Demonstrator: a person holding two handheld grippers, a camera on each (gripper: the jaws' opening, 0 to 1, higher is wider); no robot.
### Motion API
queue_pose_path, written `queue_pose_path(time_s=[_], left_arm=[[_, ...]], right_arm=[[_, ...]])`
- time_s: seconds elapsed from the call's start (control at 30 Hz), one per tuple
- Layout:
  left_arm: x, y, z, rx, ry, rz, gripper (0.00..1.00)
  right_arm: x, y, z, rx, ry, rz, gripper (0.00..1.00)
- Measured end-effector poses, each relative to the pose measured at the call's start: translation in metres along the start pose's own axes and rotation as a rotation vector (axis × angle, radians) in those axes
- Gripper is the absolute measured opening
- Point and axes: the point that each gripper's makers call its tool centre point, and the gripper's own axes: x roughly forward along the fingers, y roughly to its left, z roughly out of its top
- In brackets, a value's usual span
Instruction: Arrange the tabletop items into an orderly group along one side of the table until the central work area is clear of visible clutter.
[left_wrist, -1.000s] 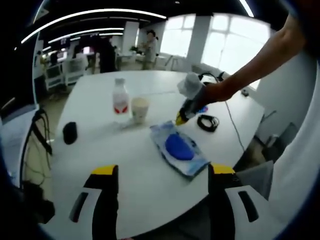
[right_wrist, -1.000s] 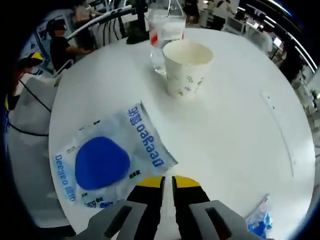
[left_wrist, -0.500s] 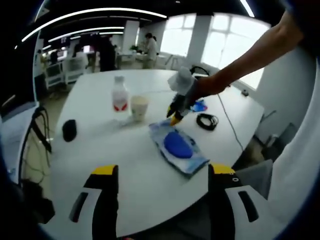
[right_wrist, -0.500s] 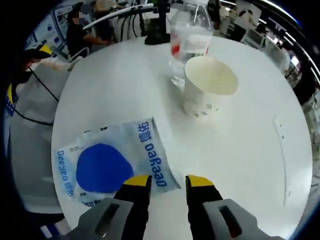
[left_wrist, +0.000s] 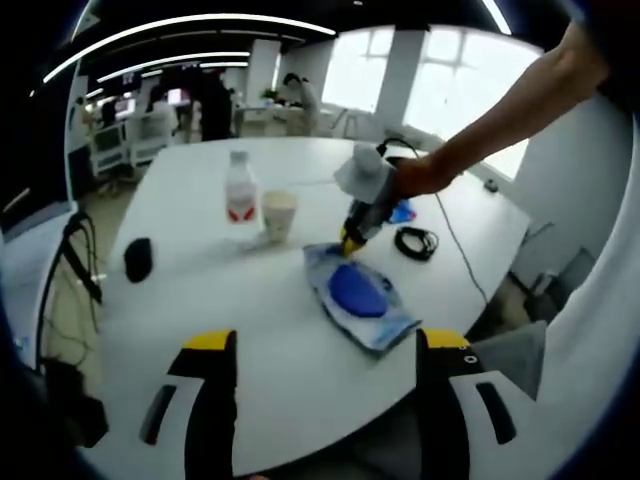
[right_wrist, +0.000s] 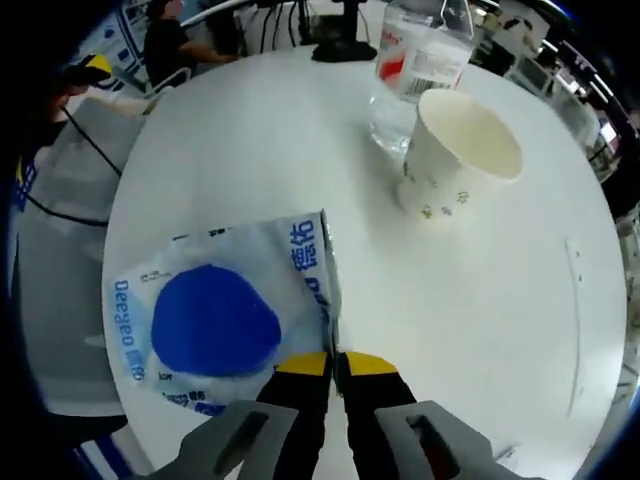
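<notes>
Gripping: right gripper (right_wrist: 334, 362), jaws clamped on wipes pack (right_wrist: 215, 320) edge.
Pack: flat on worktop (right_wrist: 480, 290), near paper cup (right_wrist: 455, 160) and bottle (right_wrist: 415, 70).
Left gripper (left_wrist: 325, 345): jaws apart, holding nothing.

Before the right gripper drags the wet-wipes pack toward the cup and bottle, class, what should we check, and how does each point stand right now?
1. Right gripper closed on the wipes pack: ok, the jaws meet on its edge, which is lifted and folded.
2. Grip deep enough to hold during a drag: cannot tell, only the edge sits between the tips.
3. Path toward the paper cup free: ok, bare table lies between.
4. Cup and water bottle upright and close together: ok.
5. Left gripper out of the way: ok, open, hanging over the near table edge.
6. Coiled black cable clear of the pack: ok, it lies apart.
</notes>
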Motion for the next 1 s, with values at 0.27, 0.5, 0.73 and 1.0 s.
queue_pose_path(time_s=[0.27,0.5,0.73,1.0], left_arm=[[0.003,-0.003,0.002,0.006,0.005,-0.008,0.73],[0.007,-0.005,-0.002,0.01,0.007,-0.014,0.73],[0.01,-0.01,-0.003,0.019,0.013,-0.029,0.72],[0.014,-0.016,-0.008,0.013,0.021,-0.041,0.72]], right_arm=[[-0.012,0.009,-0.012,0.134,-0.027,-0.005,0.0],[-0.014,0.008,-0.032,0.378,-0.096,0.0,0.0],[-0.021,0.027,-0.049,0.449,-0.122,-0.001,0.0],[-0.022,0.041,-0.055,0.58,-0.162,0.002,0.0]])
